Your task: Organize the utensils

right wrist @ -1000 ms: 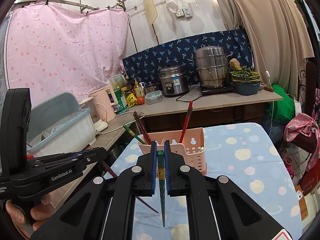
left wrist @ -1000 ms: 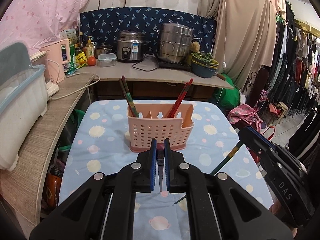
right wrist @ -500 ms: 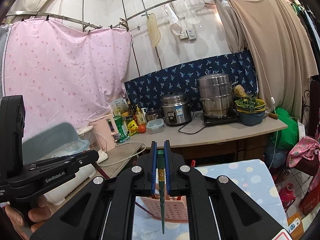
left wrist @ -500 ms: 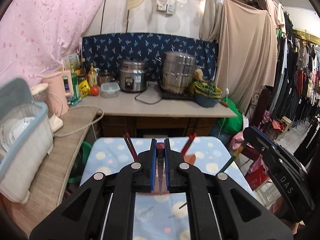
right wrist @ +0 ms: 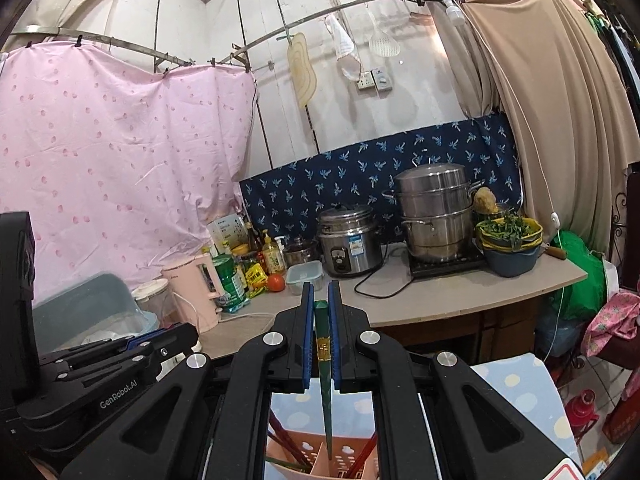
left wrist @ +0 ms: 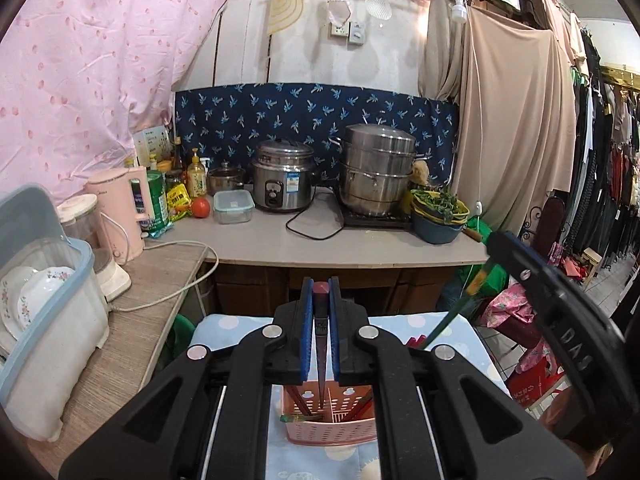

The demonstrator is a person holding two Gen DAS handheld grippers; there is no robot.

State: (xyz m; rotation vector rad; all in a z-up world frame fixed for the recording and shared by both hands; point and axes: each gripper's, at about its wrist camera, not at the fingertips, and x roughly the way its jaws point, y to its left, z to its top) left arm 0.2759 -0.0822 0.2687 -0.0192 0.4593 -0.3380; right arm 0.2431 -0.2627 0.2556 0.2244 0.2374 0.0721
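Left wrist view: left gripper [left wrist: 320, 292] clamped on a dark red chopstick [left wrist: 321, 344]. The stick runs lengthwise between the blue pads, butt end at the fingertips, thin tip hanging below and behind the jaws. Tip sits over the middle compartment of the pink utensil basket [left wrist: 332, 428], which lies directly under the tongs on the blue dotted tablecloth [left wrist: 224, 326]. Whether the tip touches the basket, cannot tell. More red chopsticks [left wrist: 362, 406] lean in the basket's side compartments. Right of the tongs, the right gripper [left wrist: 490, 258] reaches in, pinching a green chopstick [left wrist: 448, 320] that slants down toward the basket.

Right wrist view: right gripper [right wrist: 321, 294] closed tight on the green chopstick [right wrist: 326, 392], gold band level with the pads, point hanging down below the jaws over the pink utensil basket [right wrist: 316, 454]. Basket lies beneath the tongs at the frame's bottom edge, red chopsticks [right wrist: 286, 442] leaning inside it. Left gripper [right wrist: 160, 344] sits low to the left, side on. Beyond both tongs, a counter [right wrist: 480, 284] with pots.
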